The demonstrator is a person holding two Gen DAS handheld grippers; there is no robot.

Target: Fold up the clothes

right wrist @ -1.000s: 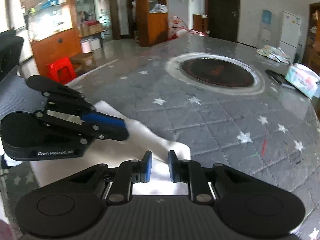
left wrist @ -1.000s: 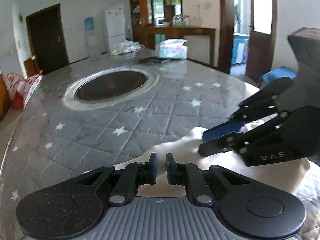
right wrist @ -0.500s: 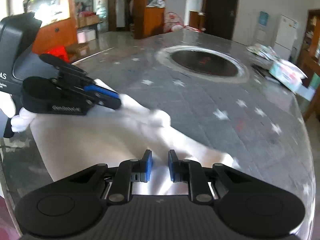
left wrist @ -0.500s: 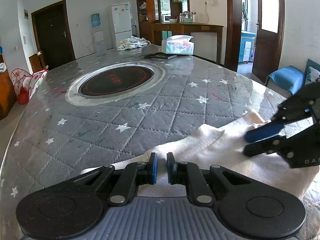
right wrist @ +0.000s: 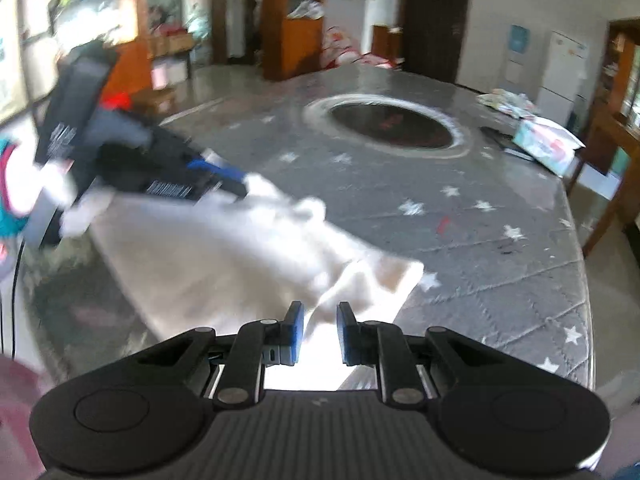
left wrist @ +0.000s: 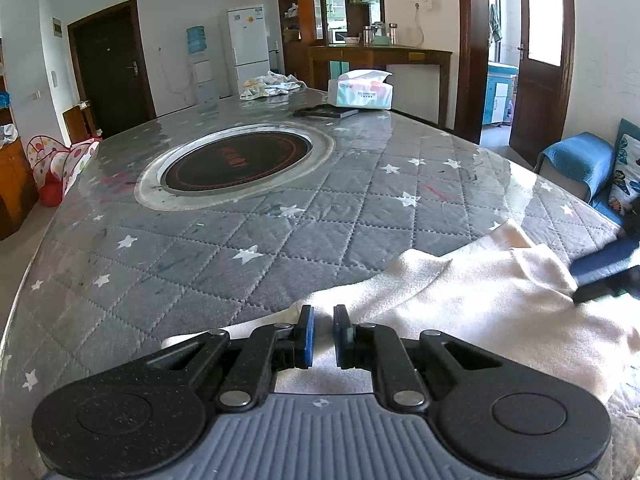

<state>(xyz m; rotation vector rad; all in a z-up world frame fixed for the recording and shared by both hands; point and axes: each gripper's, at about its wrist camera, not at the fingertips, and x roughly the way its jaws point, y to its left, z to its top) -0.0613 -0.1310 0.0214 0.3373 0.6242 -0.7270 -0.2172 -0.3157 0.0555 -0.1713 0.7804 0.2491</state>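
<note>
Quilted table (left wrist: 280, 240) | cream garment (left wrist: 480, 304) – rumpled, stretched between both tools

This was a home, in a big living and eating room. Right ahead of the left gripper (left wrist: 322, 336) was a big table (left wrist: 200, 280) with a gray star cover and a round cooker (left wrist: 236, 160) set in its middle. At the far end sat a tissue box (left wrist: 362, 92). Past the table stood a white fridge (left wrist: 248, 44), a water cooler (left wrist: 198, 64) and a dark door (left wrist: 112, 64). Far ahead and to the right were wooden shelves (left wrist: 332, 20). A blue sofa (left wrist: 580, 160) with a pillow sat off to the right side.
</note>
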